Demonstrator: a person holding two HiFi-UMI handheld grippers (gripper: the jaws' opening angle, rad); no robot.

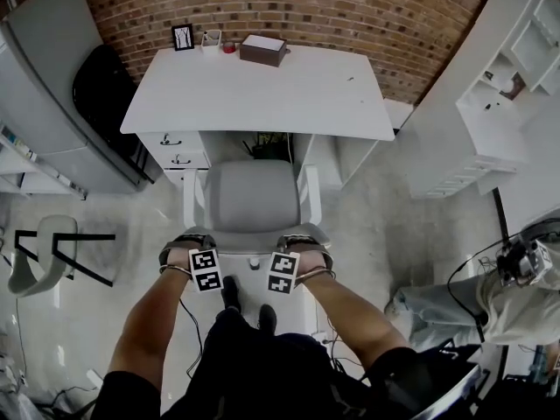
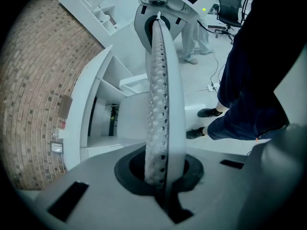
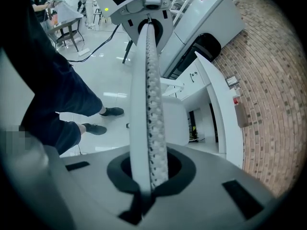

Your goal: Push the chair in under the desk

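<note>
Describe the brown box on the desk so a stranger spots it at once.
Find the white desk against the brick wall. On its back edge, the brown box is the largest item, right of the black picture frame, white on top.

Left hand-held gripper [image 2: 159, 28] and right hand-held gripper [image 3: 148, 32], jaws together

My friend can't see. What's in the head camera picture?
Seen from above, a person stands behind a grey chair, holding the left gripper and right gripper, both shut, at the top of its back. The chair faces a white desk against a brick wall, its seat not yet under the desktop.
</note>
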